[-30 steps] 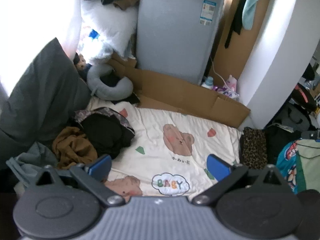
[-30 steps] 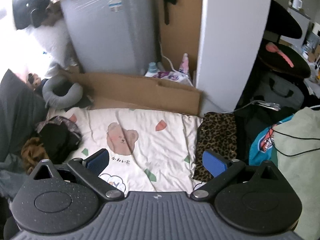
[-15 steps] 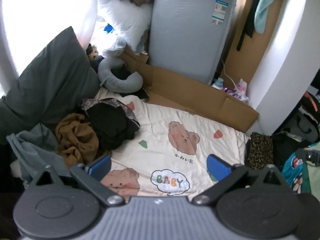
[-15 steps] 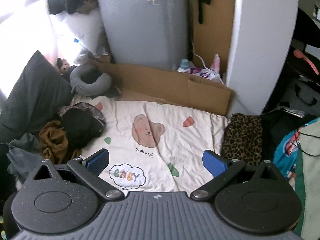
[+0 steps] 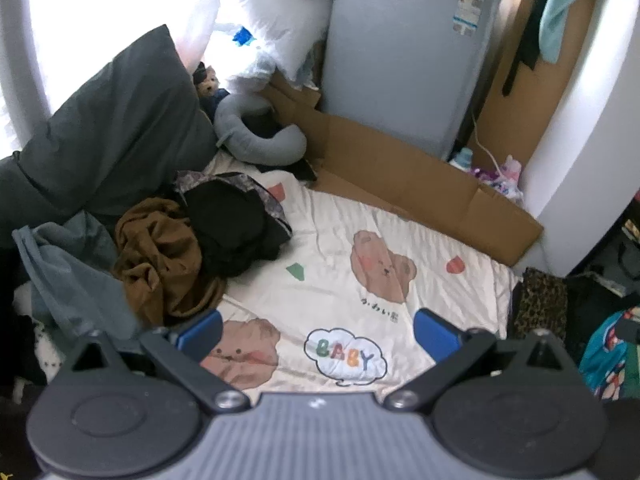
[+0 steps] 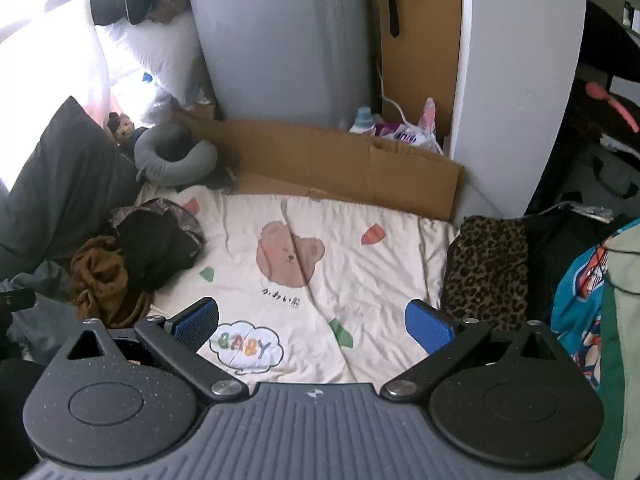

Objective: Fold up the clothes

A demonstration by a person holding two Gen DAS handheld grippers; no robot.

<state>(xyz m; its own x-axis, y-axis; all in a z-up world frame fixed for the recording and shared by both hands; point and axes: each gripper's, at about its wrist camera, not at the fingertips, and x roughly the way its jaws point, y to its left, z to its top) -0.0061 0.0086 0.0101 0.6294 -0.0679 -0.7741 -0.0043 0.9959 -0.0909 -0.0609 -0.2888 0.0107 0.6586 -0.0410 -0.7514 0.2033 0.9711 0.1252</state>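
Clothes (image 5: 192, 240) lie heaped at the left edge of the cream bear-print blanket (image 5: 372, 280), none of them folded. On top sits a black garment (image 5: 232, 224), bunched over a dark patterned piece whose rim shows around it. Touching it on the near side is a crumpled brown garment (image 5: 160, 256), and beyond that, off the blanket's left edge, a grey-blue cloth (image 5: 68, 280) slumps against a big dark grey pillow (image 5: 116, 140). From the right wrist view the same pile sits at the blanket's left edge, the black garment (image 6: 154, 244) above the brown garment (image 6: 104, 280).

Both tools hang above the near edge of the blanket and hold nothing. The left gripper (image 5: 318, 330) has its jaws spread wide, blue pads apart, with the "BABY" cloud print showing between them; its left pad sits just beside the brown garment without clearly touching it. The right gripper (image 6: 312, 322) is likewise wide apart and empty, its pads (image 6: 428, 326) framing the same cloud print, the right one near the blanket's right edge.

A leopard-print cloth (image 6: 488, 264) lies just past that right edge. Along the far edge runs a flattened cardboard sheet (image 5: 400, 176), with a grey appliance (image 5: 404, 56) standing behind it. A grey neck pillow (image 5: 256, 140) curls at the far left corner, next to a small plush toy (image 5: 206, 82).
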